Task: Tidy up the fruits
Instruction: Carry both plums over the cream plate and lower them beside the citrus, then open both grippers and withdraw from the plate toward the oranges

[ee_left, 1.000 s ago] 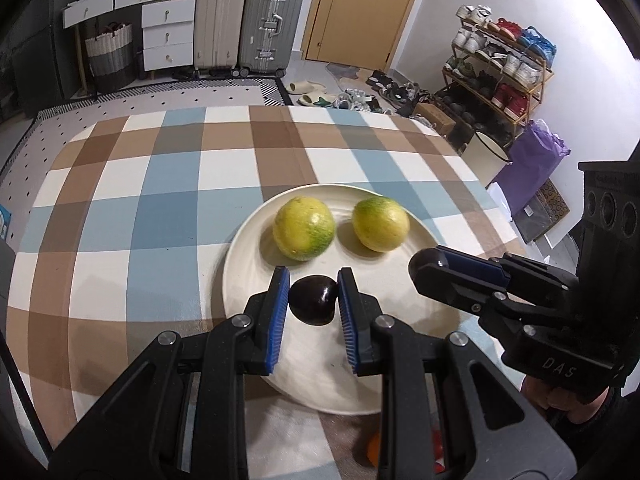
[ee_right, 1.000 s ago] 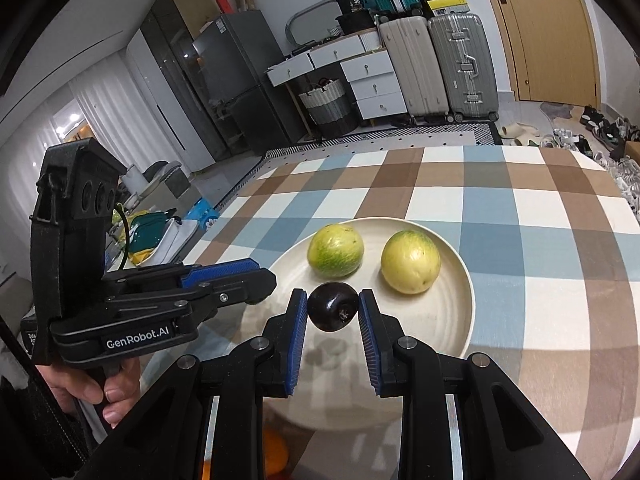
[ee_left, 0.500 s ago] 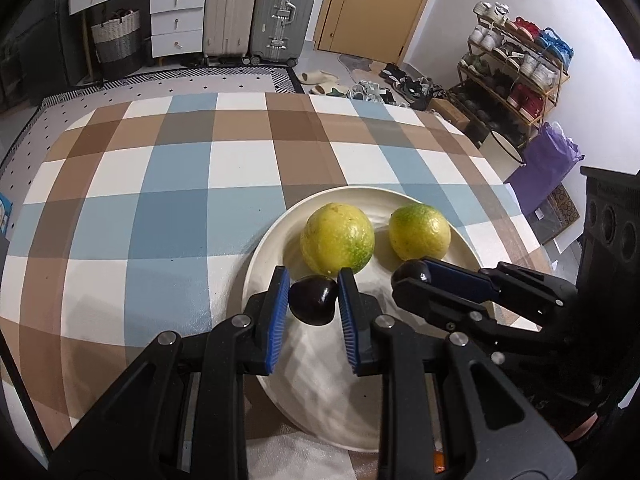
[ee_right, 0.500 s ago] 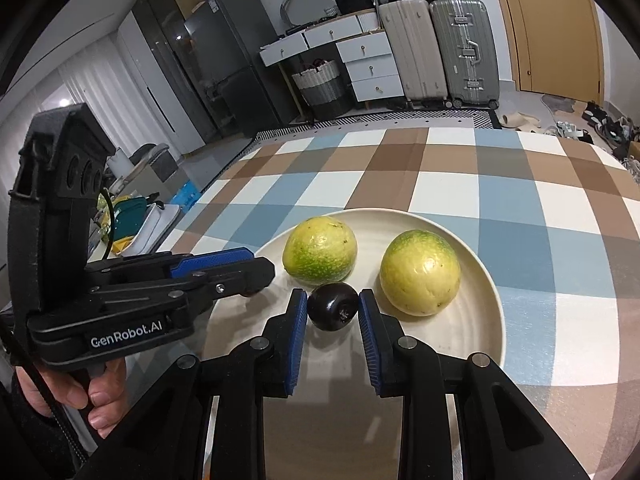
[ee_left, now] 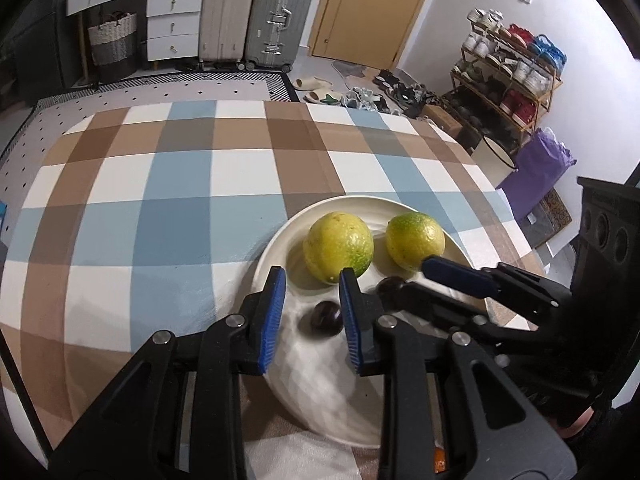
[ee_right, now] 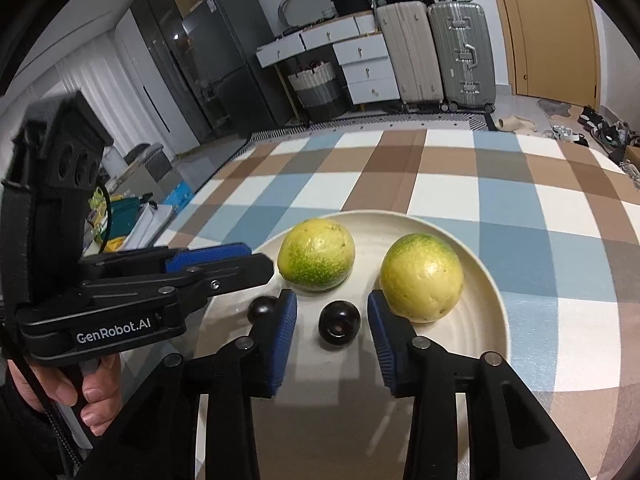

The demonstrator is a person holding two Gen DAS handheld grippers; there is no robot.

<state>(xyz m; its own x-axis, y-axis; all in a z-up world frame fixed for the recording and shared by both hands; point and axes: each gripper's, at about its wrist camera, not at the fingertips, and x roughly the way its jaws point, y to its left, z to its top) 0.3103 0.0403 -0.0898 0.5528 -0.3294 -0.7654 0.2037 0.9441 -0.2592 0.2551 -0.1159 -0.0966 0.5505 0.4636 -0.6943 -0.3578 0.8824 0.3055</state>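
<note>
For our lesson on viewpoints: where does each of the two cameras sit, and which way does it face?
Left wrist: on the left gripper, looking down along it at the plate; the right gripper shows at right.
Right wrist: on the right gripper, jaws opening around a dark fruit, facing the plate; the left gripper and a hand show at left.
Shared: plate, two yellow-green fruits, suitcases.

Even indoor light, soft shadows — strong fisheye bending, dark vignetted corners, slight motion blur in both views.
</note>
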